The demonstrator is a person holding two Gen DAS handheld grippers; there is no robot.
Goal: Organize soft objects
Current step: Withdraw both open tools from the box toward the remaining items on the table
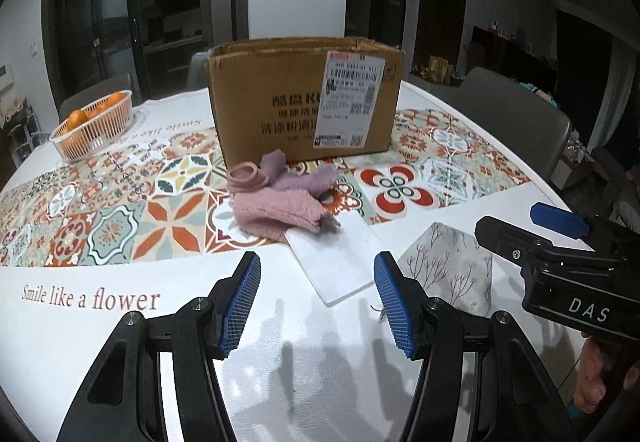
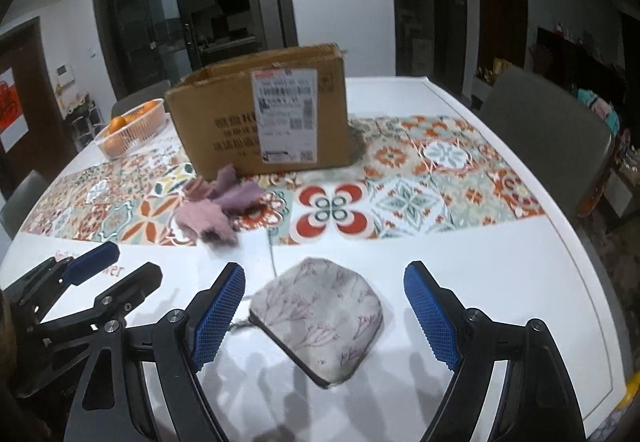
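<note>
A pile of pink and purple fuzzy socks [image 1: 280, 197] lies on the patterned table runner in front of an open cardboard box [image 1: 304, 101]. One sock rests partly on a white flat card [image 1: 336, 262]. A grey floral fabric pouch [image 2: 320, 318] lies on the white table. My left gripper [image 1: 316, 302] is open and empty, short of the socks. My right gripper [image 2: 324, 318] is open, its blue pads either side of the pouch without touching it. The pouch [image 1: 448, 270] and right gripper [image 1: 560, 242] also show in the left wrist view. The socks [image 2: 216, 213], box [image 2: 264, 117] and left gripper [image 2: 108, 266] show in the right wrist view.
A pink basket of oranges [image 1: 92, 125] stands at the table's far left, also seen in the right wrist view [image 2: 132, 129]. A grey chair [image 1: 516, 121] stands at the right side. The table edge [image 2: 592, 282] curves along the right.
</note>
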